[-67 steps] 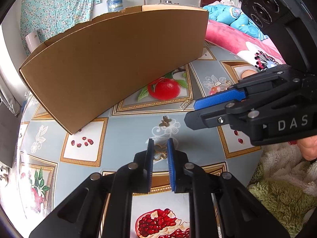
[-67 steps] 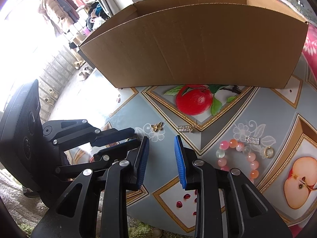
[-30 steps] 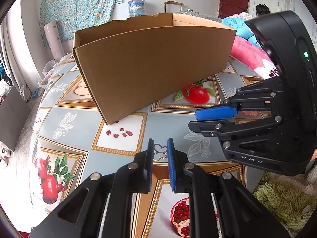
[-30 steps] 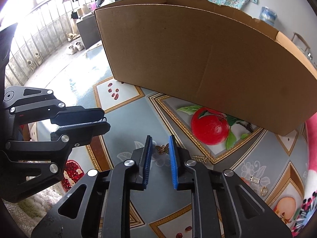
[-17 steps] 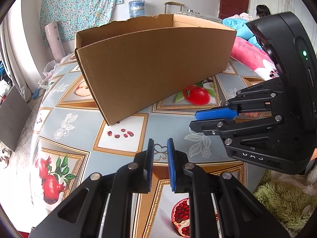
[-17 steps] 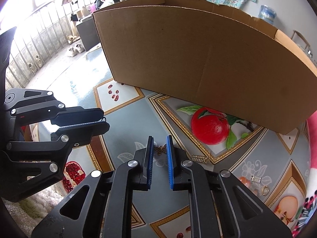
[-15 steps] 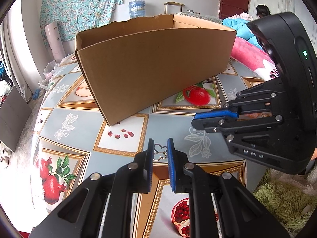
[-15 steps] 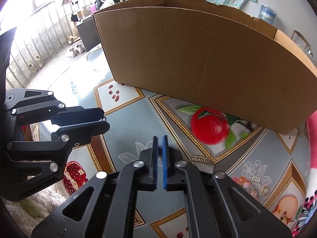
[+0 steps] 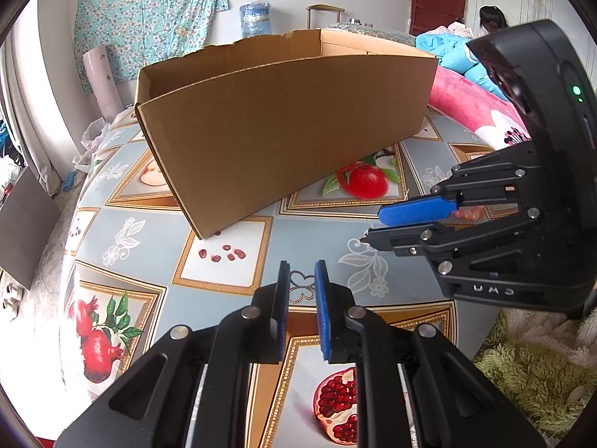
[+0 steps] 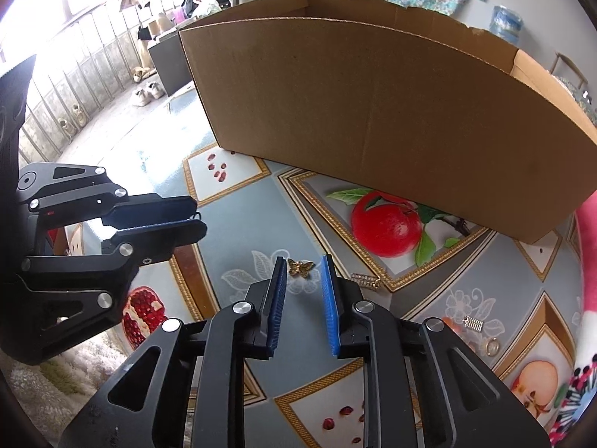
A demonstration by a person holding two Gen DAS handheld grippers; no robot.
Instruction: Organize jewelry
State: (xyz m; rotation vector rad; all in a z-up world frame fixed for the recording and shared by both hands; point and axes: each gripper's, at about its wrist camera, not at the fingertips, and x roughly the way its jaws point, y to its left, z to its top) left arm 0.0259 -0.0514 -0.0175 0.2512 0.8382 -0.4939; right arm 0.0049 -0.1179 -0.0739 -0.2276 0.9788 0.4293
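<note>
Right tongs (image 10: pixel 302 276) stand apart, having just been opening after a closure that left the butterfly charm (image 10: pixel 300 267) lying on the worktop (image 10: pixel 238 254) between the tips at lower centre. Step in hand: picking up the charm. Next: lower, re-close squarely, then carry it to the cardboard box (image 10: pixel 373 119) above. Left tongs (image 9: pixel 301 280) stand narrowly apart, empty.

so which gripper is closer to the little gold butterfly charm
Right. The right gripper sits over the butterfly charm, which lies just past its open fingertips. The left gripper is off to the side, above the table edge.
</note>
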